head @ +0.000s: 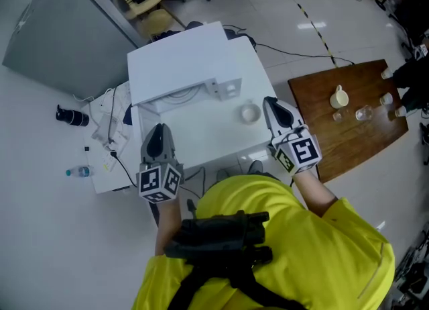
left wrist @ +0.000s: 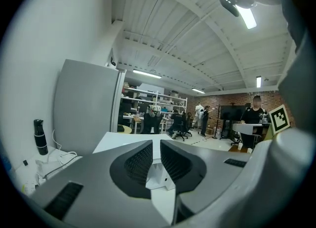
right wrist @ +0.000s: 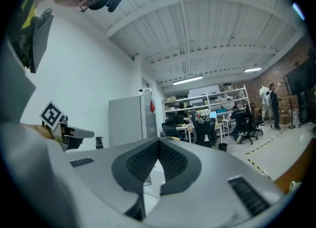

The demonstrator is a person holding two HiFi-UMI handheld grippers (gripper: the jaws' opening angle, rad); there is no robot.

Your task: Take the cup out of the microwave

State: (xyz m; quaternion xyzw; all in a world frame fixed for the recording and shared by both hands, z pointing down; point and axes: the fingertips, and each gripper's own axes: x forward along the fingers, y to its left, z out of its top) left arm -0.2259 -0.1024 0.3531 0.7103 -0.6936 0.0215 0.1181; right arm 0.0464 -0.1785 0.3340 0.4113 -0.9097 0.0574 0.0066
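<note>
Looked down on one white table (head: 259, 79) bearing one white microwave (head: 177, 67). Found one small white cup (head: 250, 113) standing on that table outside the microwave, just ahead of the right gripper (head: 268, 102). Showed two grippers: right jaws pressed together on nothing; left gripper (head: 158, 129) almost closed, a thin slit left between its jaws, also empty. Counted one cream jug (head: 339, 97) and one clear glass (head: 362, 113) on one brown table (head: 322, 142).

Head view from above the person's yellow jacket (head: 308, 255), facing steeply down on the white table (head: 221, 134), each gripper view riding low, close behind left gripper (left wrist: 156, 148) or right gripper (right wrist: 158, 145), facing level (both share the grey cabinet (right wrist: 126, 121))
</note>
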